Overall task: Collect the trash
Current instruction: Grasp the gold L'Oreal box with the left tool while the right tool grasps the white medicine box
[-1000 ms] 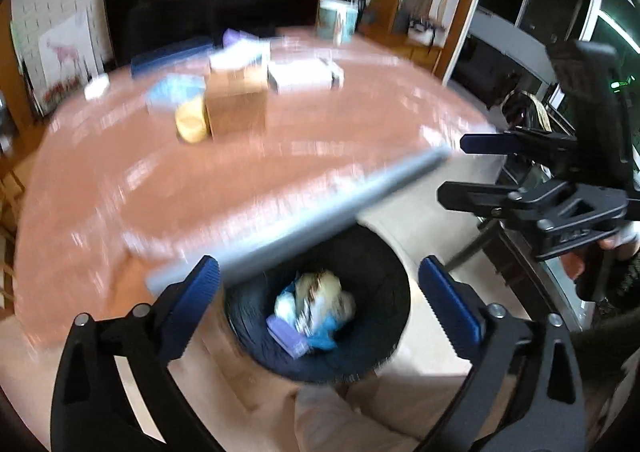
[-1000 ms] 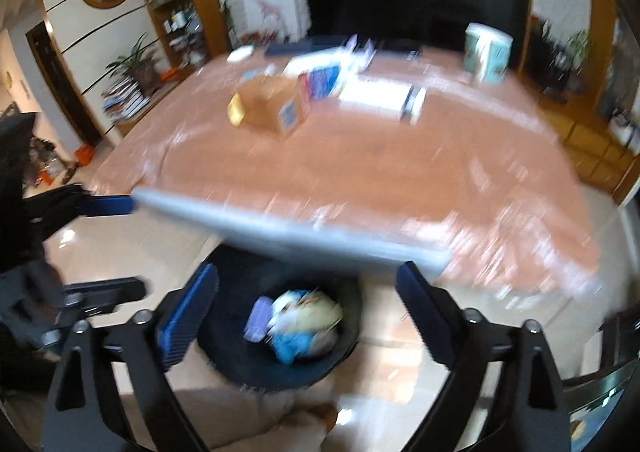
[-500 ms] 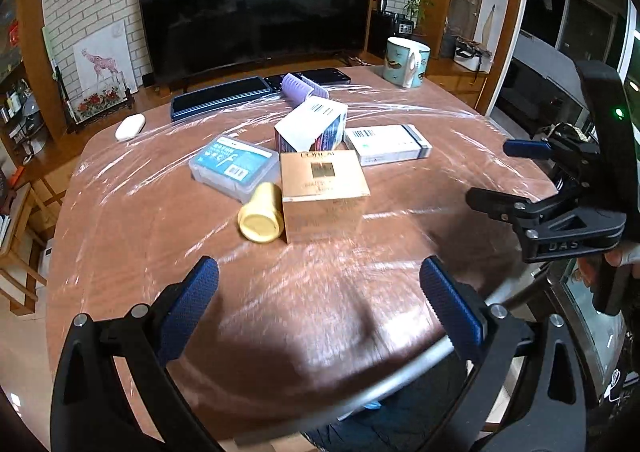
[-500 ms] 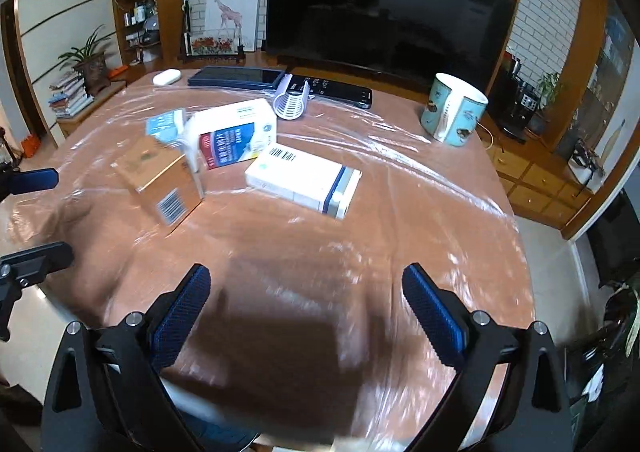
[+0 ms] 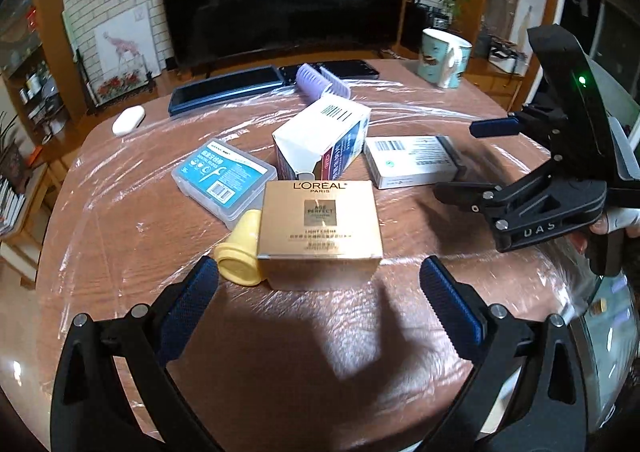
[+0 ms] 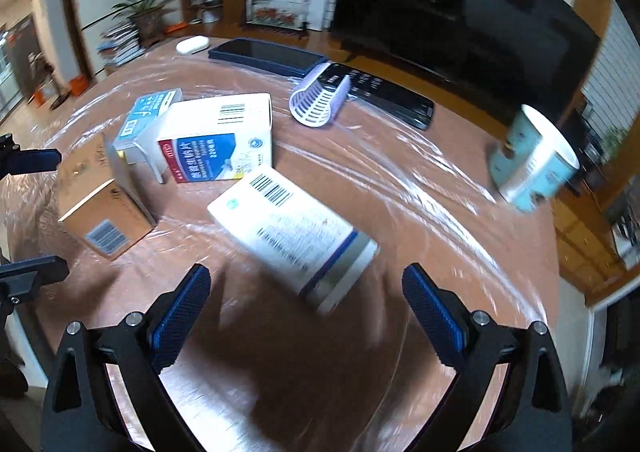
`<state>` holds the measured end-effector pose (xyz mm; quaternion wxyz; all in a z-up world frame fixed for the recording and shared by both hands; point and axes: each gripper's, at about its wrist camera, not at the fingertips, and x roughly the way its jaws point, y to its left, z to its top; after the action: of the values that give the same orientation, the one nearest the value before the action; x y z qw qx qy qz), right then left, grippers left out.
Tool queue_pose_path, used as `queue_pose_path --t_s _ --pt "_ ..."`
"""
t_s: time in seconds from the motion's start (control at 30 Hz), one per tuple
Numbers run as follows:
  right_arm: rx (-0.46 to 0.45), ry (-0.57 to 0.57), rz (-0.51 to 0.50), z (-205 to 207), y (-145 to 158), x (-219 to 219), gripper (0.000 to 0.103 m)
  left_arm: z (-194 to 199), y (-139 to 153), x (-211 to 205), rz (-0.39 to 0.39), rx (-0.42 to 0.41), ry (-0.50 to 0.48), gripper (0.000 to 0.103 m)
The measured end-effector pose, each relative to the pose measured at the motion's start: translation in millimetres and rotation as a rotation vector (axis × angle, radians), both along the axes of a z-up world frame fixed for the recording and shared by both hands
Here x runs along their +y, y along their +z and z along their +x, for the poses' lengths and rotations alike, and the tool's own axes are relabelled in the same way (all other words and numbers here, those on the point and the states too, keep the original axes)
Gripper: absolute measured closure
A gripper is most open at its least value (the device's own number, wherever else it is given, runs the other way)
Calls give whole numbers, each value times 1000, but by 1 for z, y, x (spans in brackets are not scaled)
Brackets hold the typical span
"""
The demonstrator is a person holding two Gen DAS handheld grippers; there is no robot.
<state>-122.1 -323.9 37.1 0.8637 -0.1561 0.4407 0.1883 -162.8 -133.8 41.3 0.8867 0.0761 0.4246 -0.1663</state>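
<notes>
Both grippers hang over the near edge of a plastic-wrapped round table [image 5: 120, 236], fingers spread wide and holding nothing. The left gripper [image 5: 318, 302] points at a gold carton [image 5: 320, 230] just ahead of its fingertips, with a pale yellow cup [image 5: 240, 252] lying on its side against the carton's left face. The right gripper [image 6: 306, 310] faces a flat white box [image 6: 292, 228] with a blue stripe and a barcode, lying just beyond its fingers; in the left wrist view this gripper sits off to the right, jaws apart.

A second ago both cameras looked down into a dark bin below the table edge; half a second ago they were level with the tabletop, and both have since closed in on the boxes.

Behind the gold carton lie a blue-labelled clear case [image 5: 224, 180] and an opened white-and-blue carton [image 5: 320, 140]. A teal mug [image 5: 444, 58] stands at the far right, apart from the boxes.
</notes>
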Motion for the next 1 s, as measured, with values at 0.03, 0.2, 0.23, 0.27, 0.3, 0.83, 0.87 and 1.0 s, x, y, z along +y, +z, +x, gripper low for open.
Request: queue_pose_path --t_s 0.03,0.2,0.23,0.27,0.3,0.83,0.87,1.0 --pt "1 17 5 3 -1 -1 8 2 0 -1 1 0 10 2" --pt "22 118 14 23 -8 3 8 11 -3 -7 2 -4 44 2" --pt "27 131 19 25 -9 3 8 12 -4 -8 1 -2 50 2" --pt "37 150 28 28 -10 3 8 14 -5 -7 -7 0 57 2" --pt "43 159 32 30 -11 3 9 14 -5 -7 -14 -7 62 2" --pt "107 181 165 5 -6 3 53 11 0 -9 18 -39 37 44" --pt "102 177 174 1 -3 2 53 9 1 -8 14 -42 36 44" --pt "111 134 259 -13 7 -6 53 0 10 -2 -18 -58 40 44"
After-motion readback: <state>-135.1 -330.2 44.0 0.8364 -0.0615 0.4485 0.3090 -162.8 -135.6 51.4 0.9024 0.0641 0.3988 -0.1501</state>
